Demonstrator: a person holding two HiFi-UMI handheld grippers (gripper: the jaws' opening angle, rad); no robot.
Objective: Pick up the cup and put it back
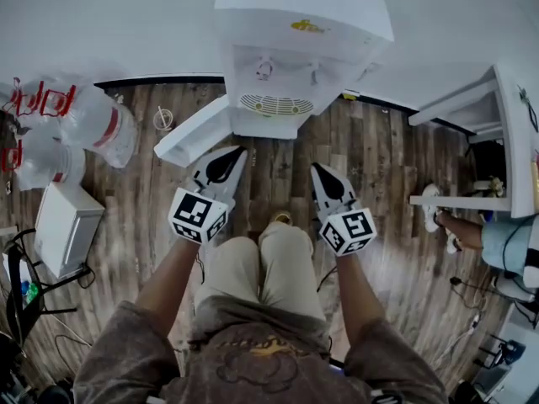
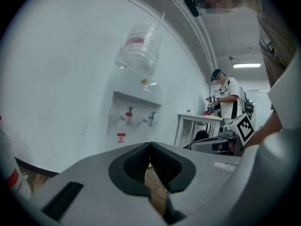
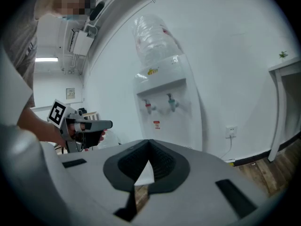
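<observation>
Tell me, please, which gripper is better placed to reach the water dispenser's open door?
Probably left: the left gripper lies just beside the open door, the right gripper farther across. Both are shut and empty.

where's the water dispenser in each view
head view: water dispenser top centre, seen from above.
left gripper view: water dispenser left of centre.
right gripper view: water dispenser centre.
shared landmark: its yellow logo.
</observation>
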